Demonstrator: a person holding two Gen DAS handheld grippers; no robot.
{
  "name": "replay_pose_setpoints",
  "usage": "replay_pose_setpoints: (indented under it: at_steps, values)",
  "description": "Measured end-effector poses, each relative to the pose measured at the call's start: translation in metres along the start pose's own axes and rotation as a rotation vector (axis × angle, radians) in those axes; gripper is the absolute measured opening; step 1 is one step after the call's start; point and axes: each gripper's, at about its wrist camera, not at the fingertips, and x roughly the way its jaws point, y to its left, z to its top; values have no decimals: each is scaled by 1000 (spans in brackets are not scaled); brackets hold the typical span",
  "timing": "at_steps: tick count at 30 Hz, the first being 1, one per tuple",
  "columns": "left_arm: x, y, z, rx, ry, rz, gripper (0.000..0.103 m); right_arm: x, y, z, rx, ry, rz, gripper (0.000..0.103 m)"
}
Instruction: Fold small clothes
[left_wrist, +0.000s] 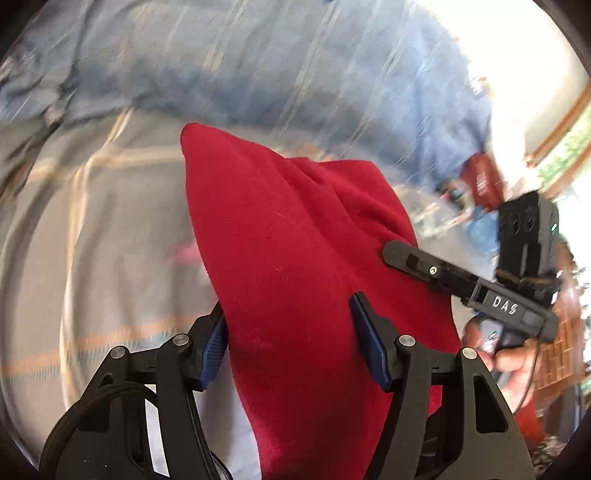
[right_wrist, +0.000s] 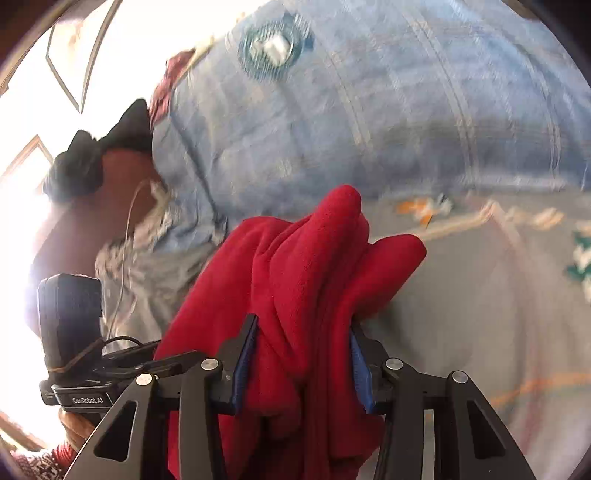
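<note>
A small red fleece garment hangs bunched in the air above the bed. My left gripper holds it, with the cloth filling the space between the blue pads. My right gripper is shut on another part of the same red garment, which bulges in thick folds past the fingertips. In the left wrist view the right gripper comes in from the right and touches the cloth's edge. In the right wrist view the body of the left gripper is at the lower left.
Under the garment lies a grey bed sheet with orange and teal stripes and patterns. A blue striped blanket is heaped at the back. A dark reddish pillow lies at the far left. Bright windows glare at the sides.
</note>
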Motion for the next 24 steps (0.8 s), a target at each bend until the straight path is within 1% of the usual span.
replay_pose_setpoints:
  at_steps: [1,2,3,4,6,8,9,11,13,14,15,16,17,18,20,22,24]
  values:
    - [7,5,-8,-5,12,37,63,8,1,-7,0,27,-12,51]
    - [12,10,-17,-12,12,52,64,19,0,-16,-3,68,-58,54]
    - [10,12,-22,-18,-14,47,67,25,-1,-24,-13,97,-114,57]
    - [7,12,-24,-21,-36,46,67,24,-2,-28,-24,97,-131,57]
    - [2,8,-24,-12,-50,70,67,8,3,-29,-28,47,-139,57]
    - [-1,4,-21,-4,-64,92,67,-13,11,-25,-42,-34,-141,57]
    - [-1,3,-21,-2,-71,103,67,-18,15,-21,-51,-48,-135,57]
    - [-2,0,-24,8,-86,127,67,-13,23,-12,-73,-41,-136,57]
    - [-3,1,-24,10,-95,141,67,6,27,-7,-100,-9,-173,56]
    - [-4,0,-25,13,-102,148,67,16,26,-5,-108,18,-200,48]
    - [-5,-1,-25,18,-111,155,67,32,23,-4,-113,64,-244,33]
    - [-7,-2,-24,28,-122,166,67,40,23,-4,-114,89,-270,23]
    - [-11,-4,-24,46,-140,185,67,44,21,-5,-120,96,-278,20]
    - [-13,-6,-23,61,-158,198,67,40,20,-7,-130,84,-270,16]
    - [-16,-6,-22,84,-188,226,67,24,29,-11,-209,40,-281,9]
    - [-9,-4,-21,84,-184,234,67,13,31,-13,-244,-2,-311,8]
    - [-3,-3,-19,65,-176,221,67,21,19,-14,-232,20,-350,8]
